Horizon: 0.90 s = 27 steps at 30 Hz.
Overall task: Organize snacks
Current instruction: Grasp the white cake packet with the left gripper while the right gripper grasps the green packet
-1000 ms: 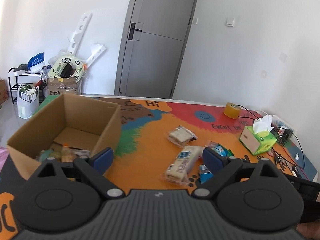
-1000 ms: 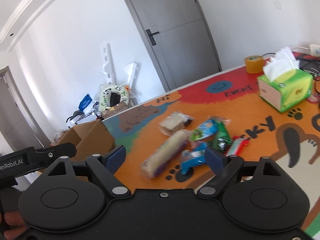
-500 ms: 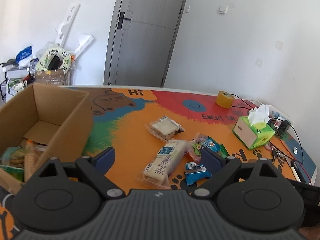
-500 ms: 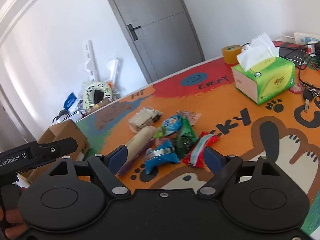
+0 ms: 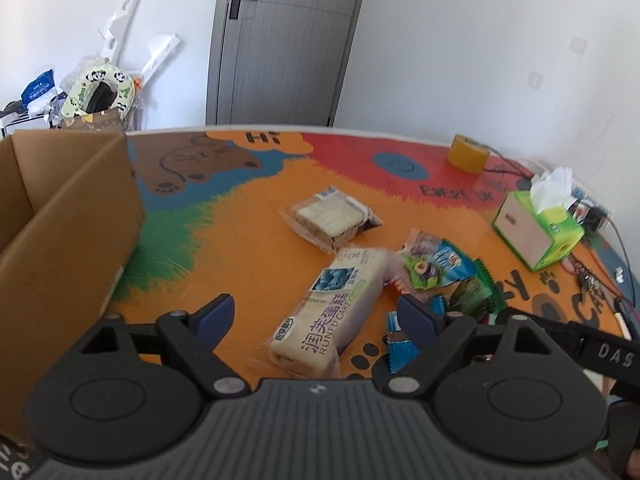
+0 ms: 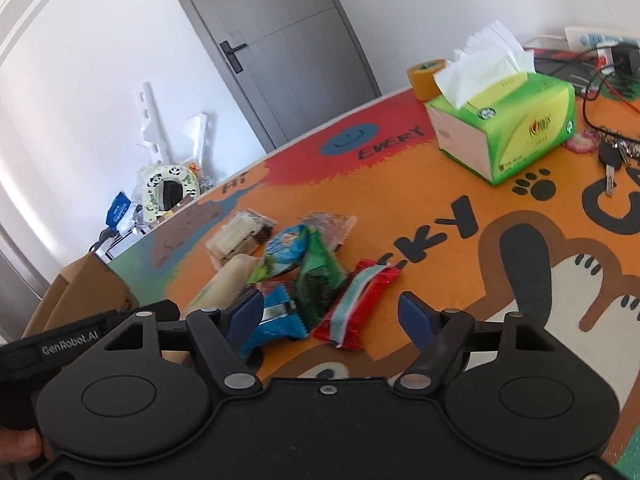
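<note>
Bench (image 5: 248,240), snacks: one long cake pack (image 5: 332,312) at centre; one sandwich pack (image 5: 328,218) at 12 o'clock; five small packets at 3 o'clock; one cardboard box (image 5: 60,248) at 9 o'clock; left claw (image 5: 316,316) and right claw (image 6: 332,314) both wide, just been closing, gripping nothing; cake pack between left jaws, red packet (image 6: 354,308) between right.

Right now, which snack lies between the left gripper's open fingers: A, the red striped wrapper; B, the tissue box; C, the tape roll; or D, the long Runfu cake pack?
D: in the left wrist view the long Runfu cake pack lies between the open fingers of the left gripper, untouched.
</note>
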Each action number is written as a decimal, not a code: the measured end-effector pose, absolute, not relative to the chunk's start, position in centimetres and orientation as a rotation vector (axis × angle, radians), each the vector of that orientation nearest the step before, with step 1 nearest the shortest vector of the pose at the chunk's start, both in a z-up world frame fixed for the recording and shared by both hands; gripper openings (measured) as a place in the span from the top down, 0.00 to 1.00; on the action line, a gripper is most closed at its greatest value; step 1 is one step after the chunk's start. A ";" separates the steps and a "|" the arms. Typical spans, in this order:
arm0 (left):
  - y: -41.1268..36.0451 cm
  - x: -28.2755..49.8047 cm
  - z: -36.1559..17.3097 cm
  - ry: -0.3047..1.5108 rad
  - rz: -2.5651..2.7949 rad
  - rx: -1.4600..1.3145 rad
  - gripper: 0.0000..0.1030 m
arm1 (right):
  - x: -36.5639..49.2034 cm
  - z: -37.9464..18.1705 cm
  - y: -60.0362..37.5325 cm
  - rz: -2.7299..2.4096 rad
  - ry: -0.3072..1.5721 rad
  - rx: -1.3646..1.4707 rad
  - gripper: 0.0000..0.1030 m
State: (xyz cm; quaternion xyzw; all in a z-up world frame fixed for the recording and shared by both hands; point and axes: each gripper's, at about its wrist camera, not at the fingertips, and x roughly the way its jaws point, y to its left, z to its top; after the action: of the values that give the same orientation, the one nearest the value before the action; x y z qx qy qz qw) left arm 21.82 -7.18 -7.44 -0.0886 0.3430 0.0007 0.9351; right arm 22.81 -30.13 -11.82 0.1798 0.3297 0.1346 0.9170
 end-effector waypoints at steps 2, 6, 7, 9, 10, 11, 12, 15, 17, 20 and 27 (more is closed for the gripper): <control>-7.4 22.5 -8.0 0.719 0.002 -0.176 0.16 | 23.4 -12.1 -30.3 0.276 0.683 0.372 0.27; -7.6 23.6 -8.8 0.740 0.007 -0.169 0.18 | 24.6 -12.4 -30.2 0.279 0.689 0.379 0.27; -7.7 23.9 -9.0 0.748 0.008 -0.165 0.18 | 24.9 -12.5 -30.1 0.278 0.690 0.379 0.27; -7.7 24.2 -9.3 0.760 0.014 -0.161 0.25 | 25.5 -12.6 -29.7 0.279 0.694 0.381 0.27; -7.6 24.4 -9.6 0.771 0.022 -0.163 0.28 | 25.7 -12.6 -29.5 0.281 0.697 0.383 0.27; -7.6 24.6 -9.8 0.782 0.020 -0.173 0.30 | 26.0 -12.7 -29.3 0.284 0.700 0.390 0.27; -7.7 24.6 -9.9 0.773 0.021 -0.164 0.34 | 26.2 -12.7 -29.1 0.287 0.700 0.393 0.27; -7.9 24.5 -9.9 0.764 0.009 -0.151 0.45 | 26.7 -12.7 -28.1 0.275 0.696 0.361 0.27; -7.8 24.4 -9.9 0.760 0.003 -0.163 0.55 | 26.9 -12.8 -27.7 0.282 0.699 0.361 0.27; -7.8 24.2 -9.9 0.758 -0.006 -0.171 0.68 | 26.9 -12.6 -27.1 0.291 0.695 0.340 0.27; -7.8 23.1 -9.9 0.751 -0.021 -0.190 0.71 | 26.6 -13.0 -27.3 0.276 0.724 0.327 0.58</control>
State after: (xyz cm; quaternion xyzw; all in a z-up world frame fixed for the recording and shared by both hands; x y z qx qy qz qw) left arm 23.13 -7.83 -9.86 -0.0926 0.3663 -0.0101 0.9258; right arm 26.60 -27.34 -12.99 0.1588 0.3516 0.1339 0.9128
